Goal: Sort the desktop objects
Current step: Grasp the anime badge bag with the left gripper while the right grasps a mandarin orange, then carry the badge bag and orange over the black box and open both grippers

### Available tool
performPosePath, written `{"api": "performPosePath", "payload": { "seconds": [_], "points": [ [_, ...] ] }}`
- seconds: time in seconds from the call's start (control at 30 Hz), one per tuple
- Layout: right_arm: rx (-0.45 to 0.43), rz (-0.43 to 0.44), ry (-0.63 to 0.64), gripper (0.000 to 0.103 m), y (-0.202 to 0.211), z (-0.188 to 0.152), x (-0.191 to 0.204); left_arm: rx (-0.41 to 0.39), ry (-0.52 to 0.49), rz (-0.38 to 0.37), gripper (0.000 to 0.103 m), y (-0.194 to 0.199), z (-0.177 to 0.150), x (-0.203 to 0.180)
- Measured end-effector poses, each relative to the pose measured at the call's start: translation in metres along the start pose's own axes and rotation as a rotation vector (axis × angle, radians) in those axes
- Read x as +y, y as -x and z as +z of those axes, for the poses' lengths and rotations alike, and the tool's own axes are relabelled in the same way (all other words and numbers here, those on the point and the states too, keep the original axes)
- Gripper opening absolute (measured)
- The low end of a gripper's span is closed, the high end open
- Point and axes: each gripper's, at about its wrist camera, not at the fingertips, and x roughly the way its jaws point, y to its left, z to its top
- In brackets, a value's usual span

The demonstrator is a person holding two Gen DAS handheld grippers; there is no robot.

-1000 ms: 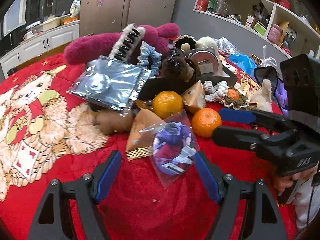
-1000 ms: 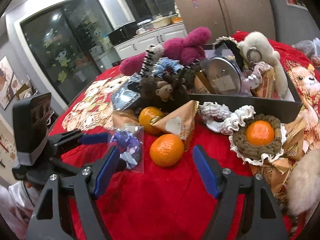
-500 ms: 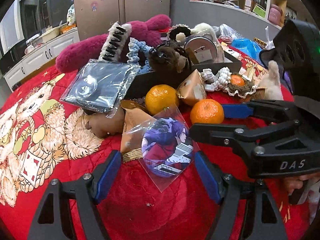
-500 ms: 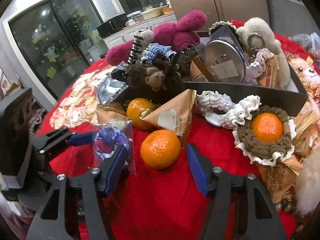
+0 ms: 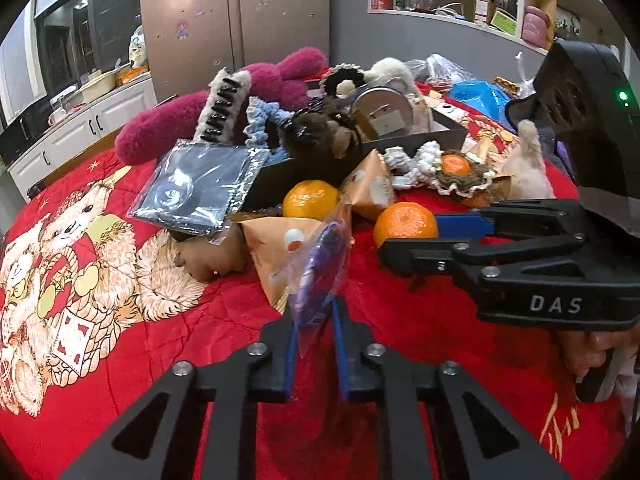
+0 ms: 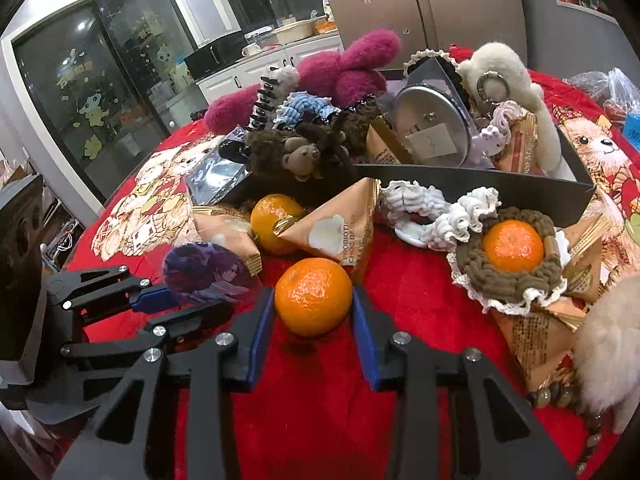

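Observation:
A purple anime badge in a clear bag (image 5: 320,268) stands tipped on edge over the red blanket. My left gripper (image 5: 316,320) is closing on it, and its blue pads pinch the bag's lower edge. In the right wrist view the same badge (image 6: 208,268) shows its face, with the left gripper (image 6: 196,303) under it. A mandarin (image 6: 313,296) sits on the blanket between the closing jaws of my right gripper (image 6: 313,314), and both pads touch its sides. From the left wrist view, the right gripper (image 5: 408,236) reaches in from the right around that mandarin (image 5: 404,220).
A black box (image 6: 480,192) behind holds a round tin, plush toys and scrunchies. A second mandarin (image 6: 274,220), triangular snack packs (image 6: 340,228) and a crocheted coaster with a mandarin (image 6: 512,248) lie in front of it. A silver bag (image 5: 200,188) leans at left.
The left jaws went from wide open to pinched on the bagged badge, which tipped up from flat to edge-on. The right jaws narrowed until they touch the mandarin's sides.

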Motion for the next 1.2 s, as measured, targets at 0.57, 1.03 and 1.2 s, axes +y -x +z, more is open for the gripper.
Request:
{"api": "performPosePath", "payload": {
  "seconds": [0.57, 1.03, 1.2],
  "points": [
    [-0.067, 0.008, 0.019, 0.038, 0.033, 0.001, -0.003, -0.078, -0.014, -0.005, 0.005, 0.025, 0.005, -0.007],
    [-0.171, 0.008, 0.028, 0.038, 0.077, 0.009, 0.003, -0.138, 0.034, -0.02, 0.005, 0.049, 0.018, -0.002],
    [-0.243, 0.003, 0.04, 0.038, 0.106, 0.03, 0.006, -0.199, 0.006, 0.014, 0.005, 0.065, 0.039, -0.004]
  ]
}}
